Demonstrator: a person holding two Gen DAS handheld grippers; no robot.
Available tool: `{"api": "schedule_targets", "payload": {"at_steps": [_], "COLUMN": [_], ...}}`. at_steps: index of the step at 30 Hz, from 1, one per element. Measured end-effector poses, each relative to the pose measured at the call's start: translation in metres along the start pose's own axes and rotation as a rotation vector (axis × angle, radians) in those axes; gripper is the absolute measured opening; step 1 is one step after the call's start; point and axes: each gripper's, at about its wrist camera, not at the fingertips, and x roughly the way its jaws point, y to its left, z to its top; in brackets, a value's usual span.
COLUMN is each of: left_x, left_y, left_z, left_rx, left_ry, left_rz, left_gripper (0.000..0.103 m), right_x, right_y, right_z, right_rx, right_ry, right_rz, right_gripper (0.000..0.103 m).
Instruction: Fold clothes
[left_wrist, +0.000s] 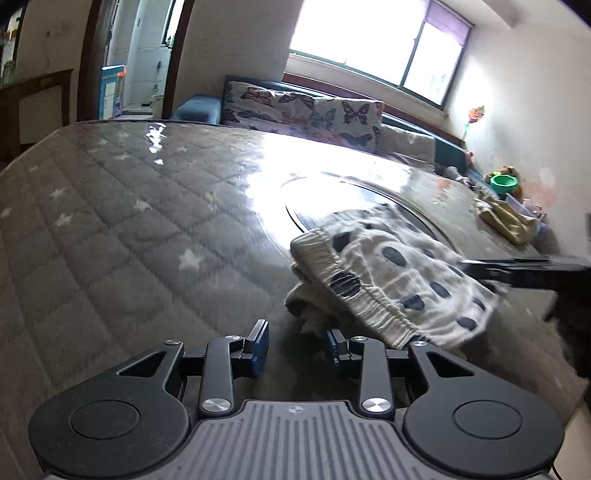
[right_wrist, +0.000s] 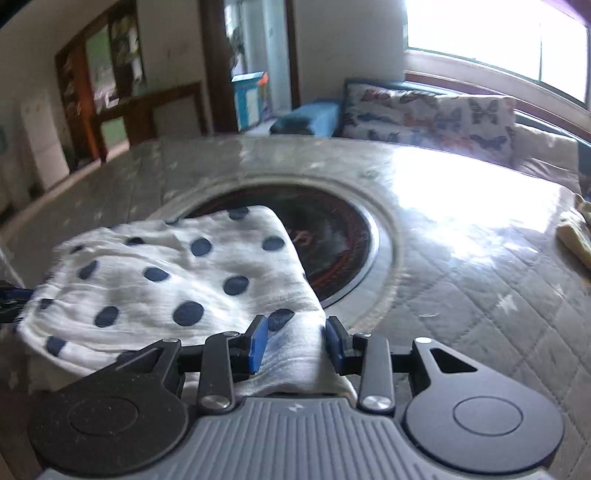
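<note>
A folded white garment with dark blue dots and an elastic waistband (left_wrist: 388, 266) (right_wrist: 166, 273) lies on the grey quilted, star-patterned table (left_wrist: 129, 221), partly over a round dark inset (right_wrist: 332, 236). My right gripper (right_wrist: 295, 339) is shut on a bunched corner of the garment, which fills the gap between its blue pads. Its fingers (left_wrist: 491, 271) reach in from the right in the left wrist view. My left gripper (left_wrist: 297, 341) stands with its jaws apart and bare table between them. The garment's lower edge lies just off its right fingertip.
A crumpled yellowish cloth (left_wrist: 506, 219) (right_wrist: 576, 236) lies at the table's right edge. Behind the table stands a sofa with butterfly cushions (left_wrist: 295, 110), with a green bowl (left_wrist: 504, 182) to its right. Window glare washes out the table's middle. The left half of the table is bare cover.
</note>
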Motion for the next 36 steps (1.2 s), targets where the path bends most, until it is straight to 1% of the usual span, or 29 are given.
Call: {"api": "schedule_targets", "payload": {"at_steps": [2,3,4,5,6,8,9,10,12,13,15,16,18,21,22,23,26,36], "left_x": [0.004,0.003,0.002,0.000,-0.001,-0.001,0.000,0.001,0.001,0.001,0.002,0.003,0.005,0.009,0.010,0.012,0.018,0.022], "left_y": [0.001,0.001,0.003,0.005,0.007,0.015,0.021,0.026,0.035,0.038,0.044,0.046,0.051,0.054,0.055,0.057,0.055,0.054], "left_z": [0.005,0.007,0.008,0.008,0.009,0.011,0.011,0.012,0.012,0.012,0.013,0.013,0.014,0.015,0.014,0.014,0.017,0.016], "left_rx": [0.001,-0.001,-0.003,-0.001,0.001,-0.005,-0.018,-0.030,-0.044,-0.048,-0.045,-0.052,-0.057,-0.045,-0.046,-0.047,-0.046,-0.040], "left_ry": [0.000,-0.002,-0.005,-0.011,-0.018,-0.020,-0.018,-0.016,-0.017,-0.016,-0.018,-0.017,-0.018,-0.009,-0.008,-0.007,-0.015,-0.048], "left_rz": [0.022,0.026,0.036,0.055,0.075,0.115,0.133,0.151,0.191,0.217,0.264,0.283,0.320,0.387,0.394,0.400,0.411,0.413], "left_gripper": [0.037,0.039,0.042,0.050,0.053,0.056,0.060,0.062,0.070,0.071,0.081,0.083,0.089,0.096,0.098,0.102,0.103,0.103], "right_x": [-0.009,-0.013,-0.016,-0.020,-0.022,-0.026,-0.026,-0.026,-0.024,-0.023,-0.022,-0.021,-0.016,-0.009,-0.007,-0.005,-0.005,-0.005], "right_y": [-0.007,-0.010,-0.013,-0.017,-0.022,-0.034,-0.041,-0.046,-0.057,-0.063,-0.072,-0.077,-0.083,-0.087,-0.088,-0.089,-0.091,-0.089], "right_z": [-0.002,-0.003,-0.004,-0.005,-0.006,-0.010,-0.013,-0.016,-0.022,-0.026,-0.030,-0.033,-0.037,-0.039,-0.039,-0.039,-0.037,-0.036], "right_rx": [0.023,0.034,0.042,0.052,0.067,0.100,0.112,0.121,0.139,0.150,0.163,0.169,0.166,0.162,0.165,0.169,0.185,0.191], "right_ry": [-0.046,-0.068,-0.085,-0.103,-0.116,-0.123,-0.121,-0.119,-0.108,-0.103,-0.088,-0.078,-0.053,-0.024,-0.020,-0.015,-0.012,-0.014], "right_rz": [-0.017,-0.029,-0.040,-0.059,-0.079,-0.109,-0.129,-0.152,-0.193,-0.214,-0.249,-0.263,-0.290,-0.314,-0.317,-0.321,-0.325,-0.328], "right_gripper": [0.036,0.042,0.046,0.052,0.056,0.057,0.063,0.072,0.079,0.083,0.084,0.085,0.090,0.094,0.097,0.099,0.103,0.103]}}
